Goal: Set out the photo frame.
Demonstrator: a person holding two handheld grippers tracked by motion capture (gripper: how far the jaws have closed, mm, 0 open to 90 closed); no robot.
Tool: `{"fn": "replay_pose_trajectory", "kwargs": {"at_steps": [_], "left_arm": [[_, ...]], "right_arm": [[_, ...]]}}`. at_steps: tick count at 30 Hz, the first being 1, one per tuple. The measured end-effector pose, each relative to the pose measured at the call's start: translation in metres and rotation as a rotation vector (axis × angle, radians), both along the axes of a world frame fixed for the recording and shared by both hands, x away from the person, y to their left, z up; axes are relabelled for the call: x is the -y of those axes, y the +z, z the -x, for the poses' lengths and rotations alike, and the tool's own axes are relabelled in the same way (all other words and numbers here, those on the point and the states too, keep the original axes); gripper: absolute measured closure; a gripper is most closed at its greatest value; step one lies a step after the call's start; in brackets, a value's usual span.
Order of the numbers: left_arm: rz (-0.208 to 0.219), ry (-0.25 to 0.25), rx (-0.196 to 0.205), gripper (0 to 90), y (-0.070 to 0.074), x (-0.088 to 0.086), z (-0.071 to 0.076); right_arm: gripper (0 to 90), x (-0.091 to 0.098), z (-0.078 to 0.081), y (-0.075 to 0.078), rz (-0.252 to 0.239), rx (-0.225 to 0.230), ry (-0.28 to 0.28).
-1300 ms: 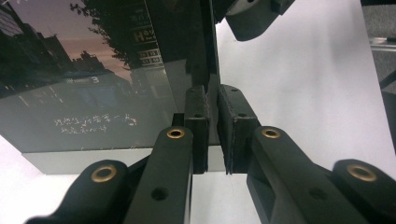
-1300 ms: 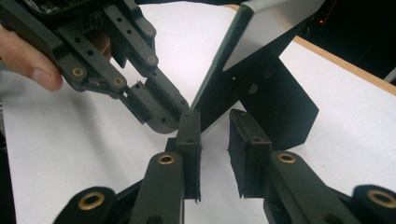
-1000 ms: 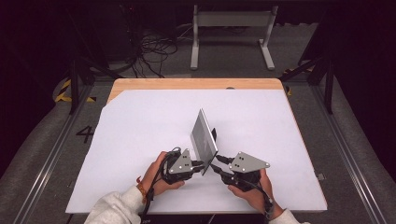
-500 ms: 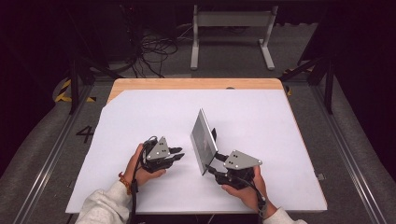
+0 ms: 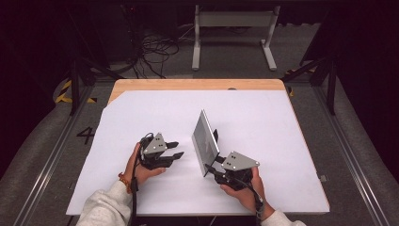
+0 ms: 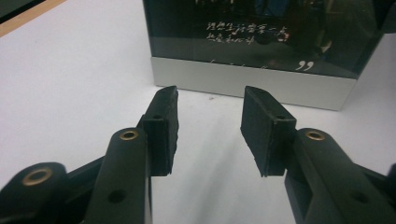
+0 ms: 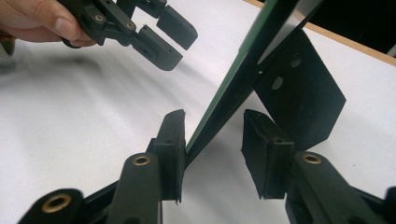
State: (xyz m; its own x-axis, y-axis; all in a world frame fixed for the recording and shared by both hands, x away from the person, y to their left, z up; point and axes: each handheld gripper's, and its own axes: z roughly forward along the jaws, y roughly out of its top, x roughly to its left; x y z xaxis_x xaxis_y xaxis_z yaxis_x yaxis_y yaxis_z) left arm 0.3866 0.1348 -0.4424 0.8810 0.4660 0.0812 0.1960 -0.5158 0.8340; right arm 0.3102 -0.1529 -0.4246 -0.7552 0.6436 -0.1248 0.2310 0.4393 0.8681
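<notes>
On the white table [image 5: 263, 117] stands one frame [image 5: 205, 141], tilted, near the middle, with one black prop [image 7: 299, 93] behind it. Two tongs: left tongs [image 5: 175, 150] lie spread just left of it, pointing right. Right tongs [image 5: 212, 166] sit spread around its near edge, one pad [image 7: 173, 149] touching.

The left gripper [image 5: 175, 149], which sat right against the picture frame [image 5: 205, 141] a second ago, has drawn back to the left and now lies clear of it, jaws parted and empty. The right gripper [image 5: 212, 165] has slid a little toward the person, and its jaws now straddle the frame's near edge without clamping it.
</notes>
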Motion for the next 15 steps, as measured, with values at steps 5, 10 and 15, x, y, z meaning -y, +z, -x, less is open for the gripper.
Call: {"fn": "replay_pose_trajectory", "kwargs": {"at_steps": [5,10,15], "left_arm": [[-0.004,0.014,0.006,46.8,-0.001,0.0,-0.001],[-0.012,0.012,0.001,42.9,-0.002,0.004,-0.002],[-0.015,0.005,-0.004,42.3,-0.002,0.005,-0.002]], "right_arm": [[65.4,0.0,0.003,-0.001,0.001,0.015,-0.001],[61.1,-0.004,0.001,-0.008,-0.011,-0.011,-0.029],[60.8,-0.008,-0.001,-0.015,-0.011,-0.002,-0.047]]}}
